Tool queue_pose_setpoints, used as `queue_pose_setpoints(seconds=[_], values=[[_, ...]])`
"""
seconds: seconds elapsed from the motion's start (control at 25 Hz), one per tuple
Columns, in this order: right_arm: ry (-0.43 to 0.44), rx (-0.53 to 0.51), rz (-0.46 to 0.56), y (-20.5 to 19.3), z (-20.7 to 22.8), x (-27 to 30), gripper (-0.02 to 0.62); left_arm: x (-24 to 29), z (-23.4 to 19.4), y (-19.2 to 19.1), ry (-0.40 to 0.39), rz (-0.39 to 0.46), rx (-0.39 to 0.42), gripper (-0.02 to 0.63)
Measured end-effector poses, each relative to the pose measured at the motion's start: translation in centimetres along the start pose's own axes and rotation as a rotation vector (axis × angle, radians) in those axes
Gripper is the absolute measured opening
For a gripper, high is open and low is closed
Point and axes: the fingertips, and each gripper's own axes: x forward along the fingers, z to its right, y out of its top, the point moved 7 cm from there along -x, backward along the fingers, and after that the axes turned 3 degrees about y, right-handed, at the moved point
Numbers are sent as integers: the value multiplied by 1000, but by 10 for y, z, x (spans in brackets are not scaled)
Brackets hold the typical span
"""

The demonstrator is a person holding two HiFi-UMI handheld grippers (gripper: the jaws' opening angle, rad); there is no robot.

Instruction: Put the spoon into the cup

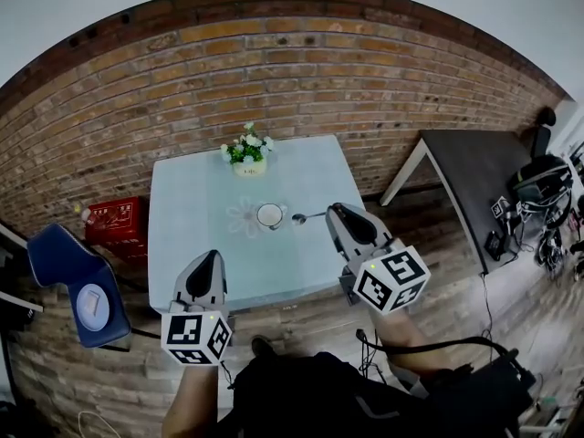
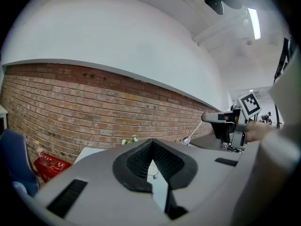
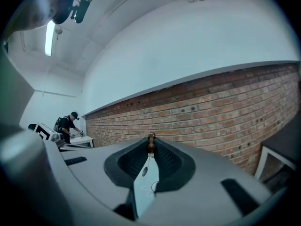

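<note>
Here, cup (image 1: 270, 214) apparently empty, right gripper (image 1: 337, 210) fingers (image 3: 128, 162) pinching spoon (image 1: 310, 215), left gripper (image 1: 213, 257) fingers (image 2: 135, 164) closed

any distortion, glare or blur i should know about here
Head view: fisheye bows the brick wall into an arc. Left gripper view: the ceiling light is blown out white, corners vignette black. Right gripper view: the spoon handle up close looks soft.

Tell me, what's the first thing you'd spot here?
A big red brick wall fills the back of the room. In front of it stands a pale blue table with a white cup near its middle and a pot of flowers at the wall end. The right gripper holds a spoon out towards the cup.
</note>
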Motion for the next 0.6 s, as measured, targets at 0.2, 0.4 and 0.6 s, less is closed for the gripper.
queue_pose_setpoints(seconds=[0.2,0.4,0.6], values=[[-43,16,-3,-1,2,21,52,14,-22,1,-38,-2,-21,8],[-68,17,-17,1,0,48,51,27,-49,2,-32,-5,-29,8],[-48,28,-40,-7,16,71,52,42,-55,-4,-4,-20,-30,8]])
